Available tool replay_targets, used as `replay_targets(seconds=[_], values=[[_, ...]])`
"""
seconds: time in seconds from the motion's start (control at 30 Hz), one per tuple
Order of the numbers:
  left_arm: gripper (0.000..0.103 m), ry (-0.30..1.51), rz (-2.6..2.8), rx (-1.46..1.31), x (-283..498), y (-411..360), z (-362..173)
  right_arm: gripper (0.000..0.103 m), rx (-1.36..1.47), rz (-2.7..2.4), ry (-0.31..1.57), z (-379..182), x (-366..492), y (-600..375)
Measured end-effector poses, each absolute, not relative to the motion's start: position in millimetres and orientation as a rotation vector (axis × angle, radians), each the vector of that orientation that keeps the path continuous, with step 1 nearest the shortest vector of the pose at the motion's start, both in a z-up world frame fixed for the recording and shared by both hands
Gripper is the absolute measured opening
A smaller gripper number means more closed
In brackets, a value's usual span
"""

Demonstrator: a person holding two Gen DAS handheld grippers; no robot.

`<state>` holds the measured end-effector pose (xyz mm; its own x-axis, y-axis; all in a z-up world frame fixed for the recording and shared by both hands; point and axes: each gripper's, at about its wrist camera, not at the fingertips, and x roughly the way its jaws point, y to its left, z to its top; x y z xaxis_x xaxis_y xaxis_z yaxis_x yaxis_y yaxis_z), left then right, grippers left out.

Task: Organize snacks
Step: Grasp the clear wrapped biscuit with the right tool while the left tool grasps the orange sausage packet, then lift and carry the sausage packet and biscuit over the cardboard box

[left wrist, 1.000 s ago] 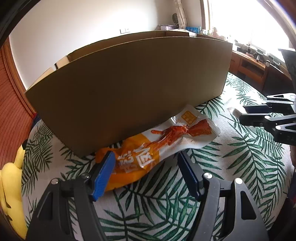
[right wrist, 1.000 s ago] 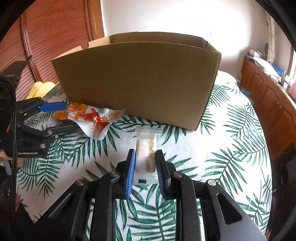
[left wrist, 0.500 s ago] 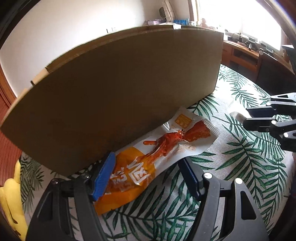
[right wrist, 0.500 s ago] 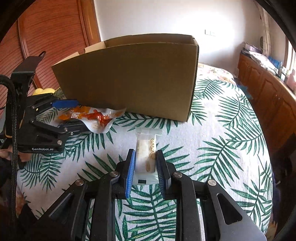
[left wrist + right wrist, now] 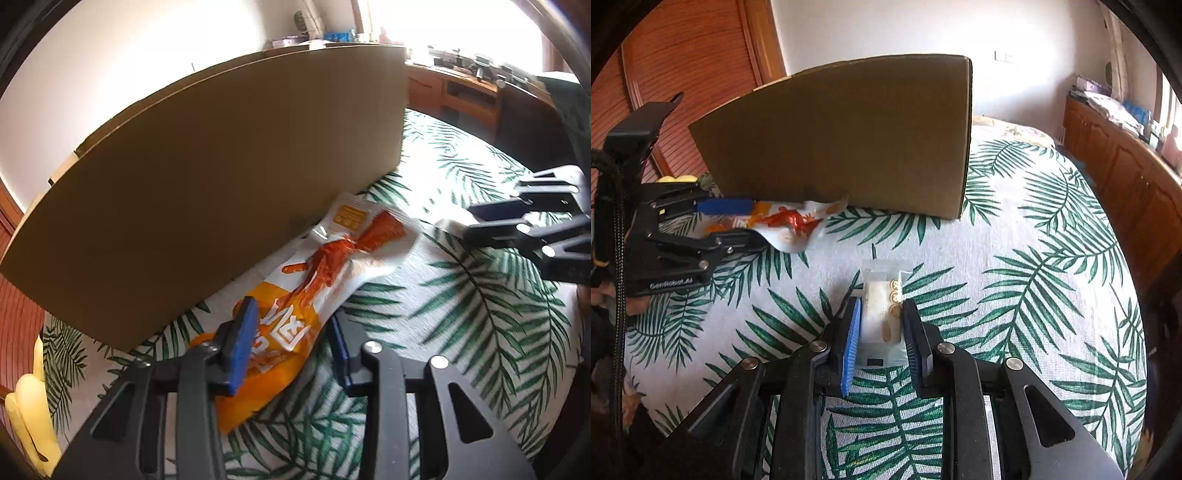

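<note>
A brown cardboard box (image 5: 221, 177) stands on the palm-leaf cloth; it also shows in the right wrist view (image 5: 849, 136). An orange and white snack packet (image 5: 317, 280) lies at its base. My left gripper (image 5: 291, 343) has its jaws closed in on the packet's orange end, and the packet bends up between them; it also shows from the right wrist (image 5: 790, 225). My right gripper (image 5: 881, 332) is shut on a small clear biscuit packet (image 5: 882, 310) and holds it just over the cloth.
A yellow plush toy (image 5: 29, 417) lies at the left edge. A wooden cabinet (image 5: 1126, 173) runs along the right wall, and a wooden slatted door (image 5: 683, 74) stands behind the box. The palm-leaf cloth (image 5: 1034, 277) spreads to the right of the box.
My left gripper has narrowed onto the orange end of the snack packet, which now crumples upward. My right gripper has swung with the biscuit packet, so the box sits further left.
</note>
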<state>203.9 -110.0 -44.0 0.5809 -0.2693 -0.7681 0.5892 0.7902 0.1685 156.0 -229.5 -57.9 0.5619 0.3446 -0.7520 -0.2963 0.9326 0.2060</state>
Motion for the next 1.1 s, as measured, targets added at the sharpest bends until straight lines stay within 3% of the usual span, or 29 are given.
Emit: replay_targets(seconds=[0.17,0.33,1.1], values=[[0.020,0.785,-0.538,0.421,187,-107,-36,0.021,0.068,0.382,0.896,-59,154,-229],[0.015,0.781,-0.555,0.345,176,-93,-22,0.021,0.074,0.385,0.895,-60,155,-231],[0.012,0.683,-0.525,0.174,137,-54,17,0.021,0.081,0.384,0.884,-58,154,-232]])
